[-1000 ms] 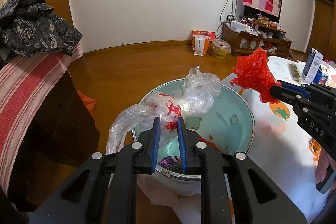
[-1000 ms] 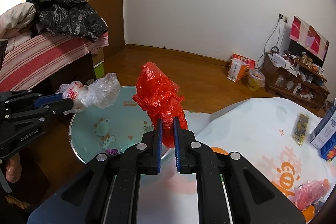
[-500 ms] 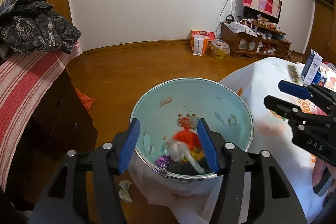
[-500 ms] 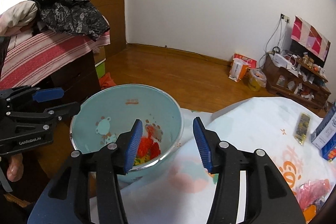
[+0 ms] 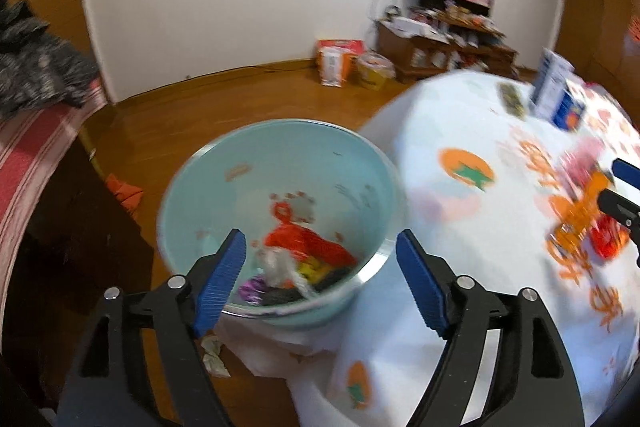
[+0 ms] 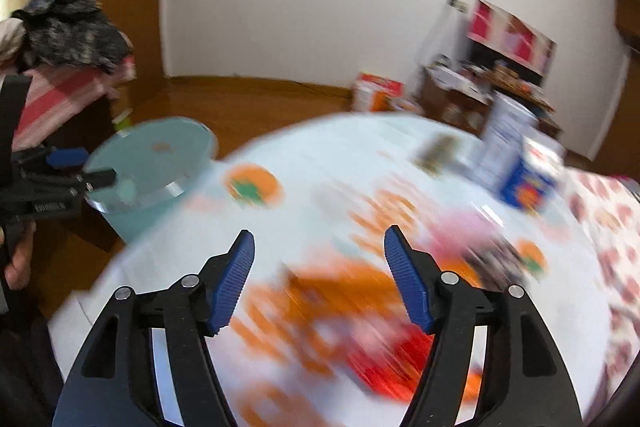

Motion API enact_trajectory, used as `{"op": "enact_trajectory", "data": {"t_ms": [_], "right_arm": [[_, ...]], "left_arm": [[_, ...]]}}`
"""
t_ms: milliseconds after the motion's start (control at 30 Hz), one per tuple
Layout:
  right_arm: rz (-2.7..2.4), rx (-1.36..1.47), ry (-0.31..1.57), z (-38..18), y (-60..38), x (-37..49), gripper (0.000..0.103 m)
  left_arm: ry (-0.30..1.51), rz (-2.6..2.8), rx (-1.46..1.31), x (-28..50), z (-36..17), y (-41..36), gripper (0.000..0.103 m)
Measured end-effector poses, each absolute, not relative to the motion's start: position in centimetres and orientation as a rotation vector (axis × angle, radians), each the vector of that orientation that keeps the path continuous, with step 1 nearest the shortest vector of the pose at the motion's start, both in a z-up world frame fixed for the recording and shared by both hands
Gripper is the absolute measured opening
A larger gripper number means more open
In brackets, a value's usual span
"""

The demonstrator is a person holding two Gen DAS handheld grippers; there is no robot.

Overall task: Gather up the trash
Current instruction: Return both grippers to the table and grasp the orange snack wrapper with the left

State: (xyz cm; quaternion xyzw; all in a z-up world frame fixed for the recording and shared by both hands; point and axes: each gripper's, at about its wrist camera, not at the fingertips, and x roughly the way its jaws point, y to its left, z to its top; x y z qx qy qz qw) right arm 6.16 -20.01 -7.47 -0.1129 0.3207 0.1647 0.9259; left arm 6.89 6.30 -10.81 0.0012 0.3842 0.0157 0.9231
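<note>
A pale green trash bin (image 5: 208,187) stands on the floor beside the table; it also shows in the right wrist view (image 6: 132,223). Inside lie a red plastic bag (image 5: 308,243), a clear bag (image 5: 280,265) and other scraps. My left gripper (image 5: 320,283) is open and empty over the bin's near rim. My right gripper (image 6: 320,279) is open and empty above the table, over blurred red trash (image 6: 392,367) and a pink wrapper (image 6: 464,231). The right view is motion-blurred.
The table has a white cloth with orange prints (image 5: 464,171). Cartons (image 6: 520,163) and a dark packet (image 6: 436,151) stand at its far side. A scrap of paper (image 5: 214,355) lies on the floor by the bin. A striped bed with dark clothes (image 5: 36,115) is at left.
Both grippers opened and dropped the clear bag and the red bag into the bin. Both have since swung right, the right one out over the table.
</note>
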Motion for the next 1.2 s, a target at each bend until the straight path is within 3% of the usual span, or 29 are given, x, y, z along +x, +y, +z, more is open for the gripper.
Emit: {"op": "enact_trajectory", "data": {"t_ms": [267,467,733,1033,1200], "right_arm": [[0.194,-0.223,0.765,-11.1,-27.7,2.6,0.072],[0.075,-0.205,0.812,-12.4,-31.0,3.2,0.072],[-0.121,-0.073,0.847,-13.0,-39.1,4.7,0.073],[-0.037,-0.036,0.866,-12.3,-36.6,4.2,0.073],[-0.096,-0.090,0.893,-12.9,-35.8,8.2,0.073]], "left_arm": [[0.808,-0.107,0.107,6.9,-11.7,-1.3,0.081],[0.795,-0.176,0.155,7.7,-11.3,-5.6,0.087],[0.791,-0.285,0.240,8.2,-11.7,-11.2,0.088],[0.811,-0.315,0.294,9.4,-12.3,-14.4,0.088],[0.806,-0.332,0.271,9.4,-11.6,-14.0,0.088]]}}
